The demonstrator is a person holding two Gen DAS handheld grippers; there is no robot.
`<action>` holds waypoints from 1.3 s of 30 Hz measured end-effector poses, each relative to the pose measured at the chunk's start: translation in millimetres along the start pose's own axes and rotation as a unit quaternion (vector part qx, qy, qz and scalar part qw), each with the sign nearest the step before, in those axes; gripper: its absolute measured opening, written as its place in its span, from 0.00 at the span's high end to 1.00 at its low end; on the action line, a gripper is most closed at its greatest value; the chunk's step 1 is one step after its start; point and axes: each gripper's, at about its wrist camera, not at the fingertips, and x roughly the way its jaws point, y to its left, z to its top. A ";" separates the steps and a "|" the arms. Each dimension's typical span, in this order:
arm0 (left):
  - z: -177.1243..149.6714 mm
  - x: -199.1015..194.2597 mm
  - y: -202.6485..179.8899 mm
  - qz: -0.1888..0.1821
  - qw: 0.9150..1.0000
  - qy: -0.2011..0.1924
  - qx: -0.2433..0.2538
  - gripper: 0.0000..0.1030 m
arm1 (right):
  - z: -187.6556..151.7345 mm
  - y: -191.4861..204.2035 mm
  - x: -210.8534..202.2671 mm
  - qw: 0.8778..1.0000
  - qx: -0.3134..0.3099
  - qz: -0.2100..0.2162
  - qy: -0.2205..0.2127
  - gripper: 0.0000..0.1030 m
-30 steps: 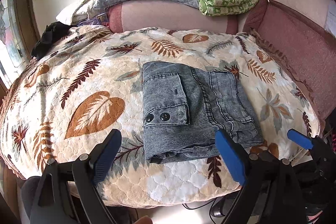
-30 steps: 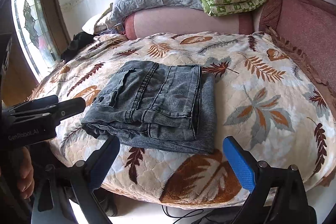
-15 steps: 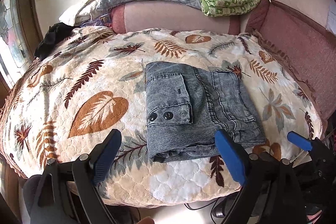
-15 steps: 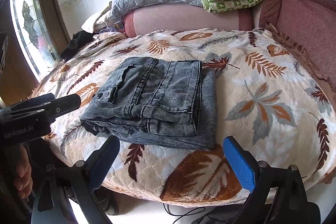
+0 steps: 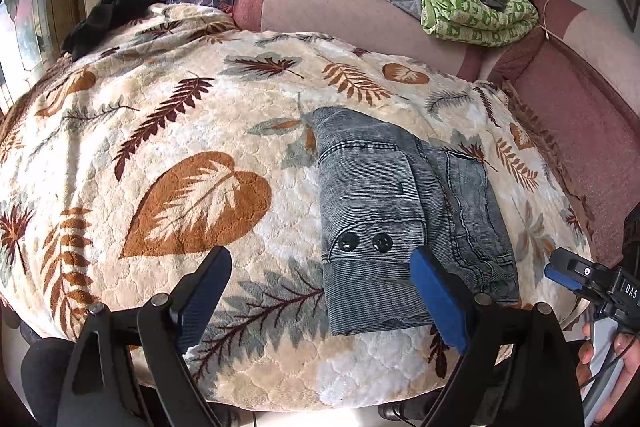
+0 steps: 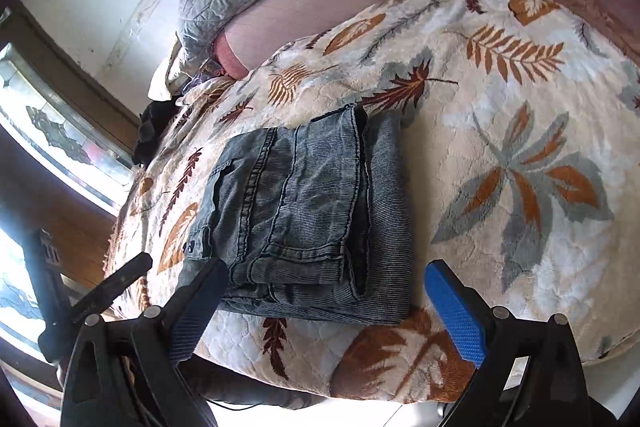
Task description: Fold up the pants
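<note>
Near the blanket's (image 5: 168, 131) front edge lay the pants (image 5: 400, 211), folded into a compact stack, apparently finished. Both grippers, left (image 5: 320, 303) and right (image 6: 328, 311), hovered off it, jaws apart and empty.

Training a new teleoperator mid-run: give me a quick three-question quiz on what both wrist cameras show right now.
1. True or false: the left gripper is clamped on the pants.
2. Multiple choice: the pants lie on A) a bare floor, B) the leaf-print blanket, C) the green blanket.
3. Fill in: the pocket flap shows ___ dark snaps.

Key: 1 false; both it and the right gripper are open, holding nothing. 2 B; the pants sit folded into a compact stack there. 3 two.
</note>
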 end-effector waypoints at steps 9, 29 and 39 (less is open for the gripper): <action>6.6 9.4 25.3 -0.059 0.997 0.006 -0.050 0.12 | 13.4 -15.4 24.5 0.997 0.052 0.053 0.027 0.03; 34.4 64.2 35.3 -0.151 0.982 0.066 -0.097 0.12 | 54.7 -41.0 75.2 0.991 0.085 0.052 0.087 0.03; 37.8 103.1 25.5 -0.177 0.972 0.119 -0.094 0.14 | 61.7 -20.7 99.1 0.992 0.039 0.018 0.118 0.17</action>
